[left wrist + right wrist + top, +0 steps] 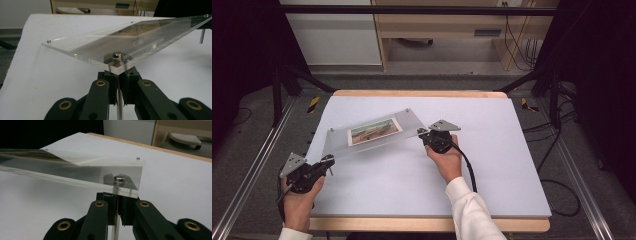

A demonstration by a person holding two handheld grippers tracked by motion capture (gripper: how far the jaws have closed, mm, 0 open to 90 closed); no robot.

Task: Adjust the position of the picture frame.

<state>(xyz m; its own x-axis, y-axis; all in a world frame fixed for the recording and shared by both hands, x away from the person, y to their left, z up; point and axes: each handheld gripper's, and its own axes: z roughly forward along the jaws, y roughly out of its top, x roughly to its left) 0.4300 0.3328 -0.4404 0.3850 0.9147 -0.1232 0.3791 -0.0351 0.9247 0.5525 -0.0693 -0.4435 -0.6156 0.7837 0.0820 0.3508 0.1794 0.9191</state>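
Two black claws hold a clear acrylic photo frame (369, 131) above the white counter (492, 165): the left claw (329, 161) clamped on its near-left corner post (119, 100), the right claw (422, 133) on its right corner post (115, 220).

Open desk around the raised frame

I see bare desk (412, 170) from three through nine o'clock; the acrylic frame (367, 132), held off the surface, blocks ten to twelve.

Table (492, 165): white top, wooden edge | Cables (562, 145): black, on floor at 3 o'clock | Cabinet (437, 25): wooden, at 12 o'clock | Rails (247, 175): metal, at 9 o'clock
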